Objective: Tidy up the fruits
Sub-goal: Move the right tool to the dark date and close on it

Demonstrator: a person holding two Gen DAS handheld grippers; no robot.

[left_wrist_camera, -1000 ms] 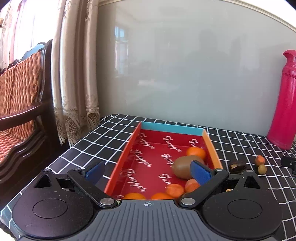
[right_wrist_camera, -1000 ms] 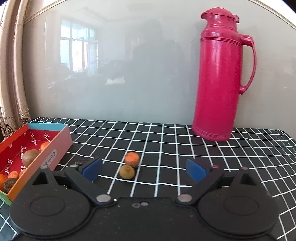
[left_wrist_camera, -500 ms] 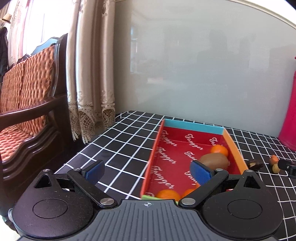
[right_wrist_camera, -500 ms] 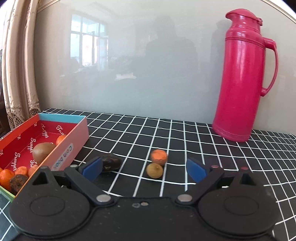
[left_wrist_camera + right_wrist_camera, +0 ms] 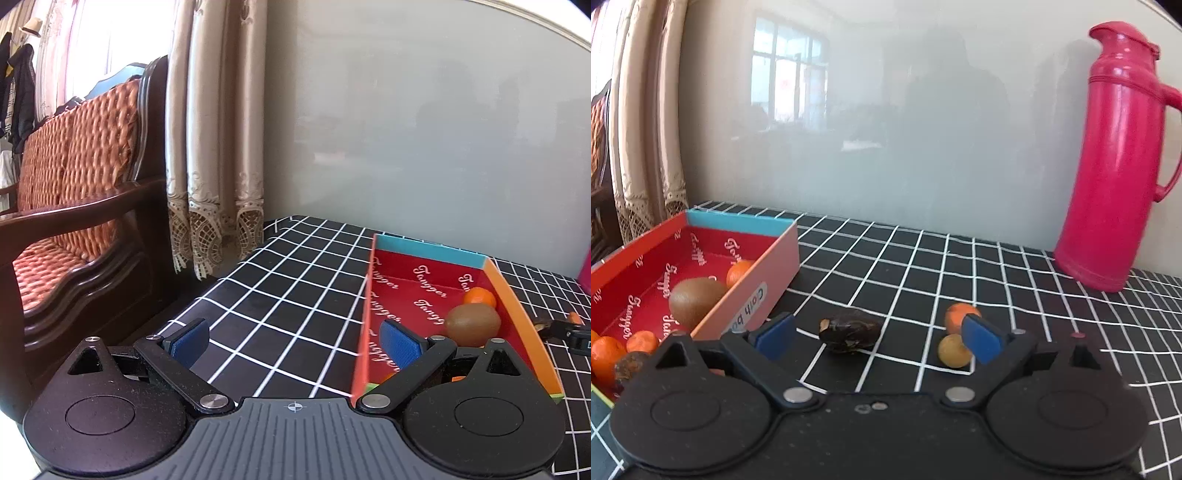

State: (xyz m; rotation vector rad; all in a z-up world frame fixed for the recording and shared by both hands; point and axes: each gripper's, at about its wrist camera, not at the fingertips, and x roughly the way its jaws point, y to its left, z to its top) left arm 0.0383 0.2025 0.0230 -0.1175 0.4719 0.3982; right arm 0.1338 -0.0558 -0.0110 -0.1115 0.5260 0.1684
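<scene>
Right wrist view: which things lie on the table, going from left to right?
Red box → dark fruit → orange fruit with a yellow-brown one just below it → pink flask.

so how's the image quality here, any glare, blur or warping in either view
Left wrist view: the window at upper left is blown out white, and the checked tablecloth lines bow from fisheye. Right wrist view: the glossy wall panel mirrors a bright window and a dim figure; the pink flask leans from distortion; nearby fruit stays sharp.
</scene>
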